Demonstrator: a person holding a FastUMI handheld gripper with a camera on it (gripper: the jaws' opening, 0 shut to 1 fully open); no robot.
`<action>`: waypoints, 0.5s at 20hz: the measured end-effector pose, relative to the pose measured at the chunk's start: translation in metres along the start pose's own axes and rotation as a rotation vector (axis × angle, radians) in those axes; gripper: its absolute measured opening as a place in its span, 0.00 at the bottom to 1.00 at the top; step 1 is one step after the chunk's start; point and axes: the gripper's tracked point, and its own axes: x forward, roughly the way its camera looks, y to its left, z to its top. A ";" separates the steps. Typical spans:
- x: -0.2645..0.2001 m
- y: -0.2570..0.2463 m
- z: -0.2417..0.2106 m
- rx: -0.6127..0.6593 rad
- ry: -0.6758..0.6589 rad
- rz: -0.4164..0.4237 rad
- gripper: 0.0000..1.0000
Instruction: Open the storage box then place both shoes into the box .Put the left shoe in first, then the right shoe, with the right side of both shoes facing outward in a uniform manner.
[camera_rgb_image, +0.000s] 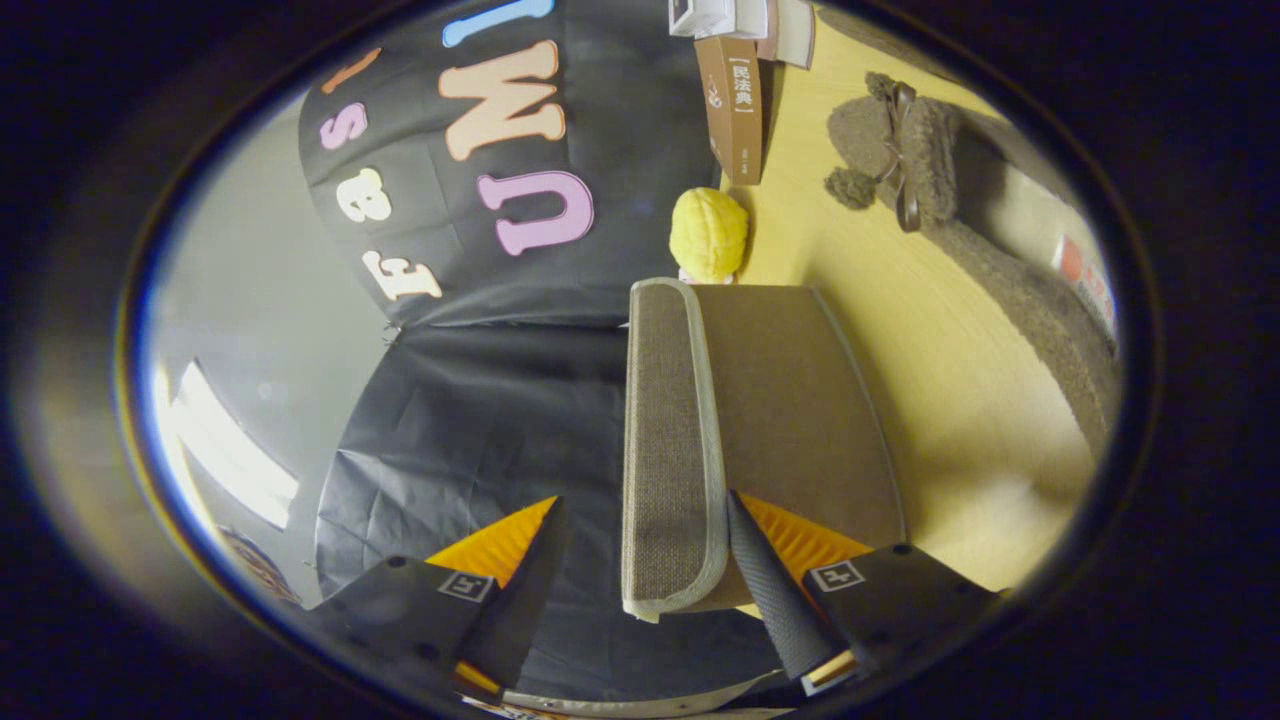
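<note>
The view is rolled on its side, with the tabletop standing to the right of the fingers. The brown fabric storage box has a woven lid with a pale rim, and the lid looks down on the box. My gripper is open, and the near end of the lid lies between its fingers. One finger rests along the box's side; the other finger stands a gap away from the lid. Beyond the box lie two grey fuzzy shoes, one with a brown bow, the other nearer.
A yellow knobbly ball sits just past the far end of the box. A brown book stands beyond it, with more books behind. The black cloth wall hangs close along the lid's side.
</note>
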 end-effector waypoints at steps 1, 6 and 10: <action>-0.001 0.004 0.000 0.007 0.001 0.010 0.98; -0.004 0.029 0.003 0.042 -0.014 0.077 0.81; -0.001 0.047 -0.008 0.038 0.040 0.106 0.72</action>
